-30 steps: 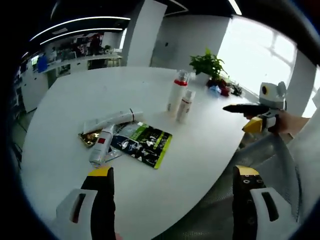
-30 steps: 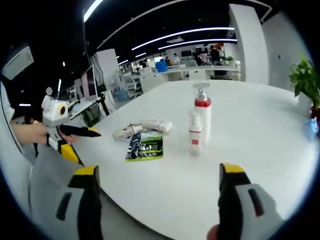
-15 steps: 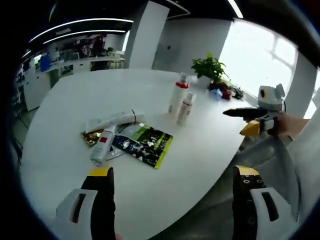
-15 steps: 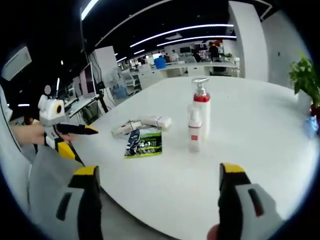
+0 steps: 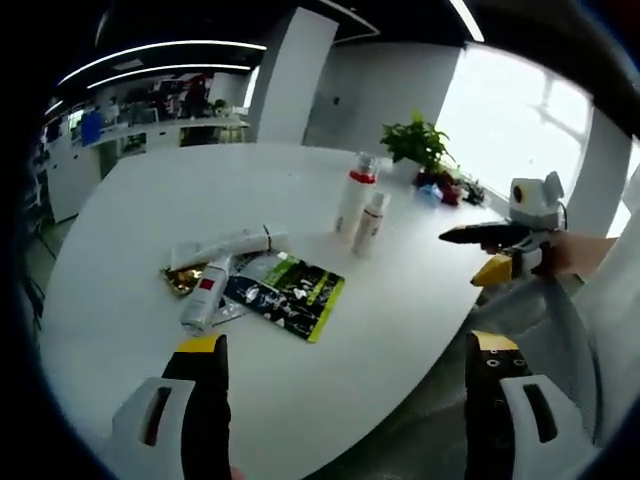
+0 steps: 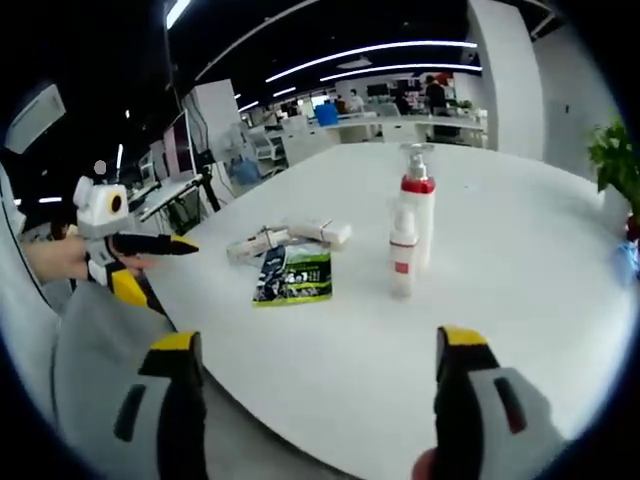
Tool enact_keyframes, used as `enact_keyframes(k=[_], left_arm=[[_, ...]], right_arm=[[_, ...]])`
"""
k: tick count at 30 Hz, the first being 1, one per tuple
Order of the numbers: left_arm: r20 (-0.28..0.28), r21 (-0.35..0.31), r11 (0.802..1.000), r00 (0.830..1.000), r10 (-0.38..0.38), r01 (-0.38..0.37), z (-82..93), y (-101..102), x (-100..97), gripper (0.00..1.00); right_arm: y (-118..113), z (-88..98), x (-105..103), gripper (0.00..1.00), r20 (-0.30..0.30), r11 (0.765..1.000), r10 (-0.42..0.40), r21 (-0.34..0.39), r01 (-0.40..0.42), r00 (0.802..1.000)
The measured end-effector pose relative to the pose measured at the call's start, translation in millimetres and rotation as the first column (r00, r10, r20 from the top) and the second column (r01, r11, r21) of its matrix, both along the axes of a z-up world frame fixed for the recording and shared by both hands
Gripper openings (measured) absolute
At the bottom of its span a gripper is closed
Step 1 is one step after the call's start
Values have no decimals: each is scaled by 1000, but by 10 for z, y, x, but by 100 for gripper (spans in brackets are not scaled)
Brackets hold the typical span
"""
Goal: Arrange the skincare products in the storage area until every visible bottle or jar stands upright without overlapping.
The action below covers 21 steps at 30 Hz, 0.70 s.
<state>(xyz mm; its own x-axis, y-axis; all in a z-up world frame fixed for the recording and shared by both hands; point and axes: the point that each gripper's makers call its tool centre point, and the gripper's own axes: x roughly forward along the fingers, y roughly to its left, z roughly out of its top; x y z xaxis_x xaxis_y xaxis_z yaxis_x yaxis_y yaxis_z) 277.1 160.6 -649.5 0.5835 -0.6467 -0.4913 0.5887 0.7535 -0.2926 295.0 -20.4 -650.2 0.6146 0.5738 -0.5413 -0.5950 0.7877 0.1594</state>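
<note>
Under a lying bottle (image 5: 201, 294), a gold packet (image 5: 181, 279) half-hides; both claws (image 5: 345, 400) (image 6: 312, 400) gape, empty.

A broad white table (image 5: 150, 200) with a rounded edge carries everything here. At its far edge by the bright window (image 5: 510, 110) sits a leafy potted plant (image 5: 417, 142), with small red and blue items (image 5: 440, 183) just beside it. A white pillar (image 5: 290, 75) rises behind; desks (image 6: 390, 125) line the background office.
</note>
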Motion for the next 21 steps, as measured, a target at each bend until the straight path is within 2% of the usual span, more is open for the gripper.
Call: enact_keyframes(k=[6, 12, 21], left_arm=[[10, 2, 1000, 1000, -20, 20, 5, -38, -25, 97], [12, -26, 1000, 1000, 6, -5, 40, -5, 6, 97], [9, -38, 999, 1000, 11, -10, 49, -12, 9, 97]], right_arm=[[187, 36, 86, 92, 20, 996, 85, -45, -84, 996], [440, 62, 203, 89, 34, 979, 190, -88, -186, 981], [726, 126, 466, 88, 49, 956, 279, -110, -272, 959]])
